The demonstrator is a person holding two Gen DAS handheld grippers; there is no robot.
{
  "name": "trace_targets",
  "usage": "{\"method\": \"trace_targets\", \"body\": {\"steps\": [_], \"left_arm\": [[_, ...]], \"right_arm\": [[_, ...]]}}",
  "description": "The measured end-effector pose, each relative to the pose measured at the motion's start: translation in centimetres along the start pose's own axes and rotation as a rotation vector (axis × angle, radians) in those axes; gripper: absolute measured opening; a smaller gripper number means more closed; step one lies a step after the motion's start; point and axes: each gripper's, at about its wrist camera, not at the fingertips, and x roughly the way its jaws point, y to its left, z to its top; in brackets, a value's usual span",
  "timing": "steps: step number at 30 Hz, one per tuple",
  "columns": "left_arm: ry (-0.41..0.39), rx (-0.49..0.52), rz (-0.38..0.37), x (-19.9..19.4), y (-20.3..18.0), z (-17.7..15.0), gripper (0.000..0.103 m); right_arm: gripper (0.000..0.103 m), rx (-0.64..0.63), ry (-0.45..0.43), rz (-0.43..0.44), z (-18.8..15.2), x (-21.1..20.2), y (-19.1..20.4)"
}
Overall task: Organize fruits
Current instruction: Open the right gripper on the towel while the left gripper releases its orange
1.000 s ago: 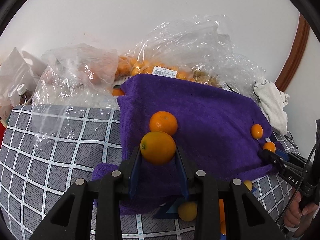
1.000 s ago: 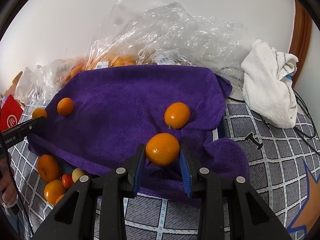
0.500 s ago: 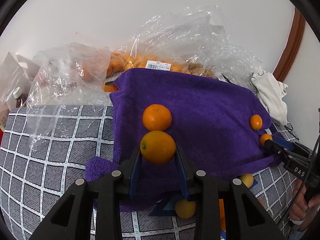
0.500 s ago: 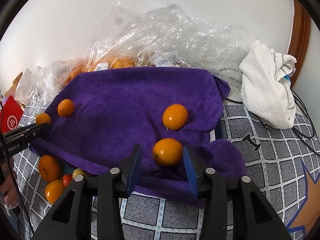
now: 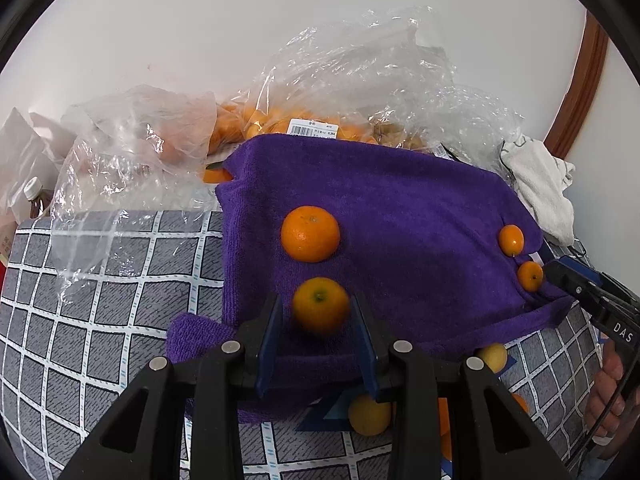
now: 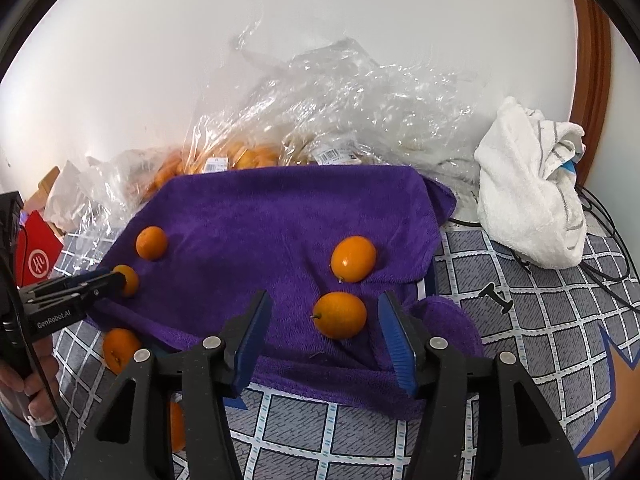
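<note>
My right claw [image 6: 326,332] gapes wide around a loose orange [image 6: 339,315] near the towel's [image 6: 280,216] front edge — left claw [image 5: 318,334] slightly parted, its orange [image 5: 320,305] blurred, grip unclear.

Four oranges on my purple towel [image 6: 280,216]

On my left, a blurred orange [image 5: 320,305] sits between my parted fingers, a rounder one [image 5: 310,233] just beyond. On my right, one orange [image 6: 339,314] lies stem-left on the towel, another [image 6: 353,258] just behind. More fruit peeks from under the towel's near edge.
</note>
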Motion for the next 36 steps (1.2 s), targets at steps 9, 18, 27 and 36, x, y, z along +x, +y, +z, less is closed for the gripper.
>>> {"method": "trace_targets", "body": {"steps": [9, 18, 27, 36], "left_arm": [[-0.017, -0.009, -0.016, -0.3, 0.0, 0.0, 0.038], [-0.092, -0.029, -0.055, -2.0, 0.2, 0.1, 0.043], [-0.147, -0.021, -0.039, -3.0, -0.1, 0.1, 0.043], [-0.184, -0.047, -0.035, -3.8, 0.3, 0.2, 0.043]], "right_arm": [[0.056, 0.021, -0.027, -0.006, -0.1, -0.5, -0.2], [0.056, 0.061, -0.081, 0.015, 0.0, -1.5, -0.7], [0.056, 0.06, -0.079, 0.029, 0.6, -2.3, -0.7], [0.056, 0.08, -0.042, 0.037, 0.8, -3.7, -0.3]]}}
